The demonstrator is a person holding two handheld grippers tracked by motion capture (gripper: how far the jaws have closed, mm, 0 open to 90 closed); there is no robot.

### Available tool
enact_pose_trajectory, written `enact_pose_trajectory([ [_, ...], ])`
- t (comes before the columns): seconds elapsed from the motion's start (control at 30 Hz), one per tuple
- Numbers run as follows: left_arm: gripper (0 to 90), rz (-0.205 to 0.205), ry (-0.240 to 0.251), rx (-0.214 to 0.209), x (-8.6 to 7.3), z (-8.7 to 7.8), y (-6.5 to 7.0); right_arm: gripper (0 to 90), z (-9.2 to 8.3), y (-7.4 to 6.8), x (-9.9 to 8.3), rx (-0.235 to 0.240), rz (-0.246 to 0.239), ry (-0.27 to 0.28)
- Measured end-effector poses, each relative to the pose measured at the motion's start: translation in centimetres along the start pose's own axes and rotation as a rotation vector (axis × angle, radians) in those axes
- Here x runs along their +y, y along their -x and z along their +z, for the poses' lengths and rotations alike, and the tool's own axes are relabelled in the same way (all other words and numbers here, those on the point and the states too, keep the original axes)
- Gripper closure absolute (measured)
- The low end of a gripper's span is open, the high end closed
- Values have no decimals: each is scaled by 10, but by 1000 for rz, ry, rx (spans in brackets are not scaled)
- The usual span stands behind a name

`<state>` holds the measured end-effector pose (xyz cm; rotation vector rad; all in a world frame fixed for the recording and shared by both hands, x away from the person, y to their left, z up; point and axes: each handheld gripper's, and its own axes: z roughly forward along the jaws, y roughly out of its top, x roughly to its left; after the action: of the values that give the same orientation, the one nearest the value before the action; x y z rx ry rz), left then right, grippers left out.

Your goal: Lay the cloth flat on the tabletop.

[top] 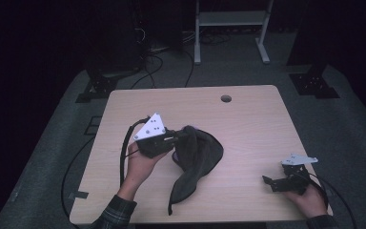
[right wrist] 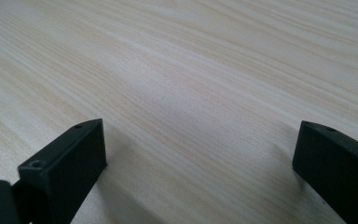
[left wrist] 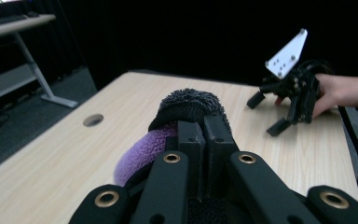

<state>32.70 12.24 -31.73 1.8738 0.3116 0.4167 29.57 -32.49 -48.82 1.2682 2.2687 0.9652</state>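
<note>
Pinching grey-and-purple cloth (left wrist: 186,105), left tongs (top: 181,136) pressed together; right tongs (top: 272,183) spread above table (top: 248,119); no legible writing

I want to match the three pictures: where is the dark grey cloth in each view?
High view: the dark grey cloth is left of centre, its top pinched in the left claw, its tail hanging to the table.
Left gripper view: low in the centre, bunched between the shut jaws, purple underside at left.
Right gripper view: not in it; wood and open jaws.
Shared landmark: the table's round hole, at left in the left gripper view.
</note>
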Motion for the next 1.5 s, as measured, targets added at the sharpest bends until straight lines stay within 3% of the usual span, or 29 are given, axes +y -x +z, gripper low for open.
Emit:
enact_pose_trajectory([
  [0.17, 874, -2, 23, 13, 5, -3, -3, 17, 0, 0, 0, -1, -4, 2],
  [0.27, 874, -17, -13, 37, -1, 0, -9, 16, 0, 0, 0, -1, -2, 1],
  [0.3, 874, -35, -61, 71, -9, 2, -16, 16, 0, 0, 0, 0, -2, 1],
  [0.37, 874, -53, -79, 86, -15, 4, -21, 16, 0, 0, 0, 0, -4, 1],
  [0.47, 872, -106, -156, 124, -41, 9, -40, 16, 0, 0, 0, -1, -4, 2],
  [0.6, 872, -158, -191, 152, -63, 9, -57, 16, 0, 0, 0, 0, -4, 1],
  [0.77, 871, -190, -213, 129, -80, 9, -64, 67, -1, 0, 0, -4, -1, 1],
  [0.8, 870, -200, -227, 121, -85, 11, -66, 154, -2, -1, 4, 21, 2, 3],
  [1.07, 869, -209, -260, 100, -95, 13, -66, 228, 2, -16, 37, 54, -48, 33],
  [1.3, 856, -202, -322, 53, -106, 23, -64, 309, 25, -38, 78, 148, -79, 69],
  [1.5, 771, -205, -332, 68, -109, 20, -65, 374, 55, -52, 104, 193, -86, 96],
])
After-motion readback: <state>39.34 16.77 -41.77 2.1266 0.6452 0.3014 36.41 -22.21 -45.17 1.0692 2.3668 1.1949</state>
